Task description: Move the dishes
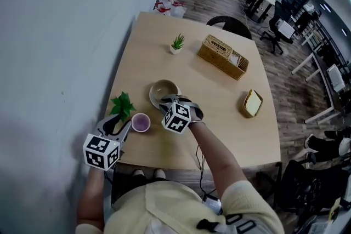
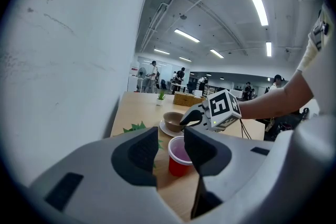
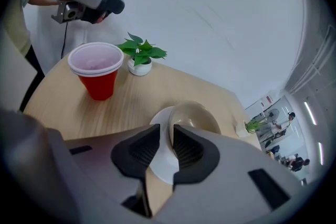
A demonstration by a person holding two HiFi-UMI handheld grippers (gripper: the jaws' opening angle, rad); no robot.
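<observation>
A tan bowl (image 1: 163,89) (image 3: 198,114) sits on a white saucer (image 1: 153,97) (image 3: 160,166) near the middle of the wooden table (image 1: 219,134). My right gripper (image 1: 168,101) (image 3: 167,136) reaches over the saucer, its jaws shut on the bowl's near rim. A red cup (image 1: 141,122) (image 2: 179,161) (image 3: 98,75) with pink liquid stands left of the bowl, beside a small leafy plant (image 1: 122,104) (image 3: 140,53). My left gripper (image 1: 123,123) (image 2: 170,140) is open at the table's near left, the cup just beyond its fingertips and untouched.
A wicker basket (image 1: 222,56), another small potted plant (image 1: 177,43) and a yellow item on a wooden dish (image 1: 253,102) lie farther across the table. A grey wall (image 1: 60,46) runs along the left. A chair (image 1: 229,23) stands at the far edge.
</observation>
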